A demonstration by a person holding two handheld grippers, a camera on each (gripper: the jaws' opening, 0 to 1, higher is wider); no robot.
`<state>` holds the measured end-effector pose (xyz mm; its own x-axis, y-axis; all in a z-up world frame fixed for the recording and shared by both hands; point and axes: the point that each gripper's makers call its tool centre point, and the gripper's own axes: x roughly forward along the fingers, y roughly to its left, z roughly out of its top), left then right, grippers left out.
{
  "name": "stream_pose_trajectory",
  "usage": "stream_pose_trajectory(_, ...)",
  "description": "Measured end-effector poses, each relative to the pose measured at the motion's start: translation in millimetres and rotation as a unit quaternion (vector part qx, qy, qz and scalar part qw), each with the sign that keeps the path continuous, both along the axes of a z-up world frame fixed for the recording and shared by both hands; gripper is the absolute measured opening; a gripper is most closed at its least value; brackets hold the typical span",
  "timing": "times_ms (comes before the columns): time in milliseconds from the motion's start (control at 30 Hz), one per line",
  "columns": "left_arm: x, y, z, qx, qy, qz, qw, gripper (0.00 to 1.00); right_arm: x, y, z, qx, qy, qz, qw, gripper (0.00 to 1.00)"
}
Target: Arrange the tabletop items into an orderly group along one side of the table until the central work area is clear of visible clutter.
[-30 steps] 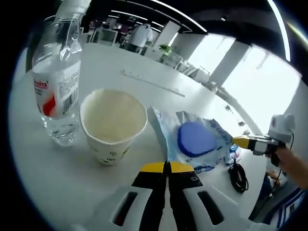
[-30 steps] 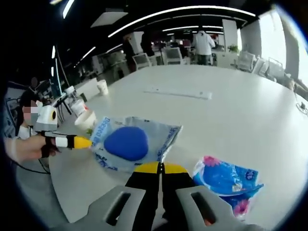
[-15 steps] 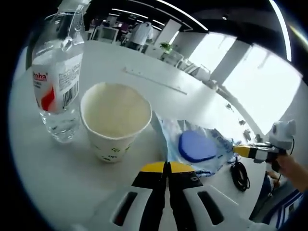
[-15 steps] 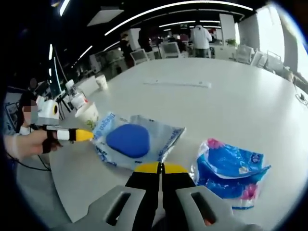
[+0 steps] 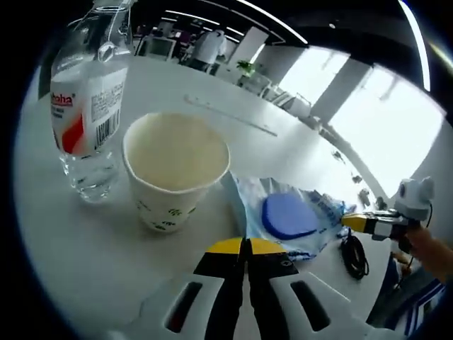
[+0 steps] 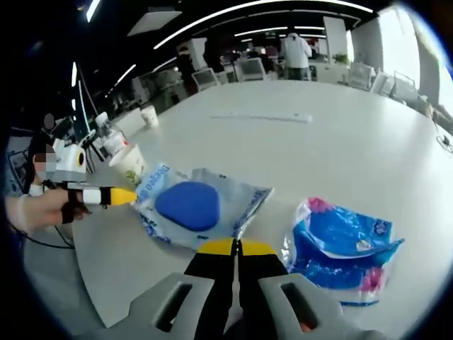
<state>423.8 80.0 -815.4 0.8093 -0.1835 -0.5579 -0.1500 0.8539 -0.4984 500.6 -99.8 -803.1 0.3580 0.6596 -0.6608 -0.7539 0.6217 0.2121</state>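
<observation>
A clear plastic bag with a blue pad inside (image 5: 290, 216) (image 6: 190, 207) lies on the white table (image 6: 340, 156). My left gripper (image 5: 245, 244) is shut on the bag's near edge, and it also appears at the bag's left corner (image 6: 122, 196). My right gripper (image 6: 237, 246) is shut on the opposite edge, seen at the bag's far corner (image 5: 352, 222). A paper cup (image 5: 177, 170) (image 6: 131, 164) stands just left of the bag. Beside the cup is a clear water bottle with a red label (image 5: 85, 120). A blue and pink tissue pack (image 6: 340, 248) lies right of the bag.
A long white strip (image 5: 226, 117) (image 6: 262, 117) lies across the far middle of the table. Another paper cup (image 6: 149, 115) stands at the far left edge. A black cable (image 5: 352, 258) hangs off the table edge. A person's hand (image 6: 35, 212) holds the left gripper. Office chairs and people stand behind.
Both grippers have stayed shut on the bag. The paper cup now sits closer to the bag, and the tissue pack shows more fully in the right gripper view.
</observation>
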Motion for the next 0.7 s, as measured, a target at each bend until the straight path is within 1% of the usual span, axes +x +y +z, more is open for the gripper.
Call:
stream_pose_trajectory(233, 0.0, 0.4, -2.7, 0.0, 0.002, 0.003, 1.0, 0.0, -2.8, -1.3, -6.1, -0.007, 0.008, 0.001, 0.9999, 0.0)
stream_pose_trajectory(500, -1.7, 0.3, -7.0, -0.012, 0.007, 0.006, 0.9999, 0.0, -6.7, -3.8, -11.7, -0.013, 0.012, 0.003, 0.9998, 0.0)
stream_pose_trajectory(700, -1.9, 0.4, -5.7, -0.007, 0.004, 0.005, 1.0, 0.0, -7.2, -4.1, -13.9, -0.014, 0.015, 0.002, 0.9998, 0.0)
